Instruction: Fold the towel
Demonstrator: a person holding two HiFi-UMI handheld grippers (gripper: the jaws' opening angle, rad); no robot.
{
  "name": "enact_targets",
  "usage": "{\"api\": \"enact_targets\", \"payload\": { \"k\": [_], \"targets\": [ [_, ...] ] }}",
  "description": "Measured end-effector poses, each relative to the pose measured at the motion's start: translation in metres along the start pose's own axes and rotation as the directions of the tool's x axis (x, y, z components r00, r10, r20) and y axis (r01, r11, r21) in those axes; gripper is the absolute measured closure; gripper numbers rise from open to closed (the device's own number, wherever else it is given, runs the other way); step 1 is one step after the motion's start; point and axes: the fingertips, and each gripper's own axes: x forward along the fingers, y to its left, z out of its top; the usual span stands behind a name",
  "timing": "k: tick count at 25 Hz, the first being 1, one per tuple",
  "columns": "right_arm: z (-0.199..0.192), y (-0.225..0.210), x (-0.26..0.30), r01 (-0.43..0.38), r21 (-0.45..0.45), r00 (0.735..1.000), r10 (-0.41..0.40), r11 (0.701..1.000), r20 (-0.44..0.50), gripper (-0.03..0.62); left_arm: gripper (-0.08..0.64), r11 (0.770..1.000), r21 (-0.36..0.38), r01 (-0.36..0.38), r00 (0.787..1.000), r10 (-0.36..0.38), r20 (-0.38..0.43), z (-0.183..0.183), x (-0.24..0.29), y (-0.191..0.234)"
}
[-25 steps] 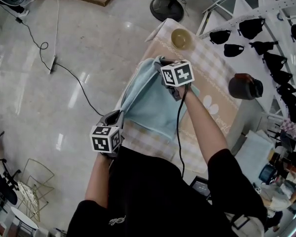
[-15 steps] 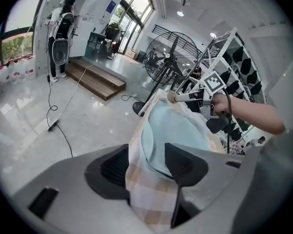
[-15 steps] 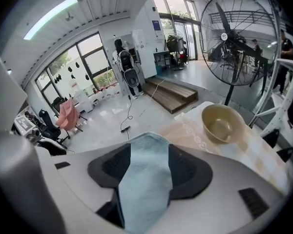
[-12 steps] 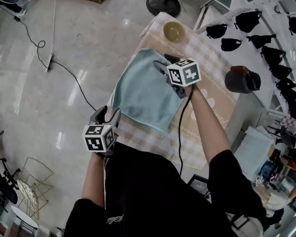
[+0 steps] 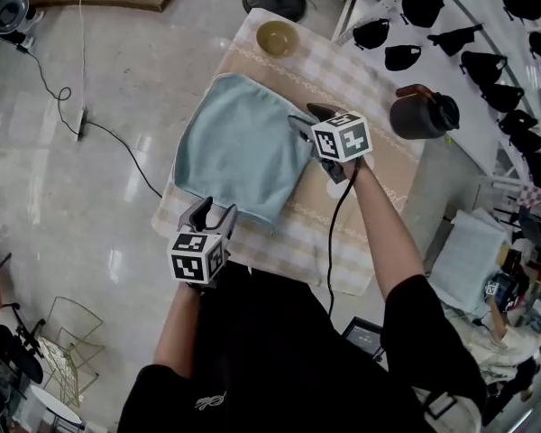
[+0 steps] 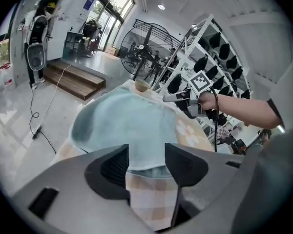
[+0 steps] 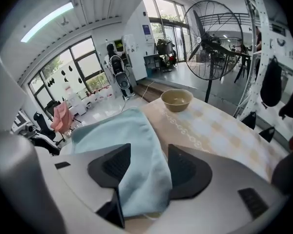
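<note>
Towel (image 5: 239,147) now flat, near olive bowl (image 5: 276,36)

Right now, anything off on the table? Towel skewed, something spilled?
Nothing spilled or damaged. The towel lies spread on the table, but its left edge sits right at the table's side and may overhang. Its right edge bunches slightly between the open right gripper jaws. The bowl stands upright, clear of it.

Soft matt cloth towel (image 5: 239,152), checked fabric tablecloth (image 5: 343,75), glossy stone-like floor (image 5: 90,224), bowl (image 5: 277,36) perhaps glazed ceramic
</note>
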Motion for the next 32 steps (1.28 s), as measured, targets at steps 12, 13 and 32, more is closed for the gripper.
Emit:
{"api": "enact_targets", "payload": {
  "k": [12, 13, 32],
  "targets": [
    [-0.072, -0.042, -0.038, -0.040, -0.202, 0.997, 0.026, 0.979, -0.070, 0.368, 0.345, 1.000, 0.005, 0.024, 0.999, -0.023, -0.039, -0.061, 0.032, -0.098],
    [-0.075, -0.042, -0.037, -0.048, -0.265, 0.996, 0.027, 0.963, -0.082, 0.368, 0.345, 1.000, -0.001, 0.012, 0.999, -0.012, -0.035, -0.065, 0.036, -0.100],
    [-0.098, -0.024, -0.028, -0.295, -0.504, 0.955, 0.260, 0.812, -0.141, 0.531, 0.523, 0.991, 0.004, -0.137, 0.990, 0.137, -0.010, -0.093, 0.074, -0.115]
  ]
}}
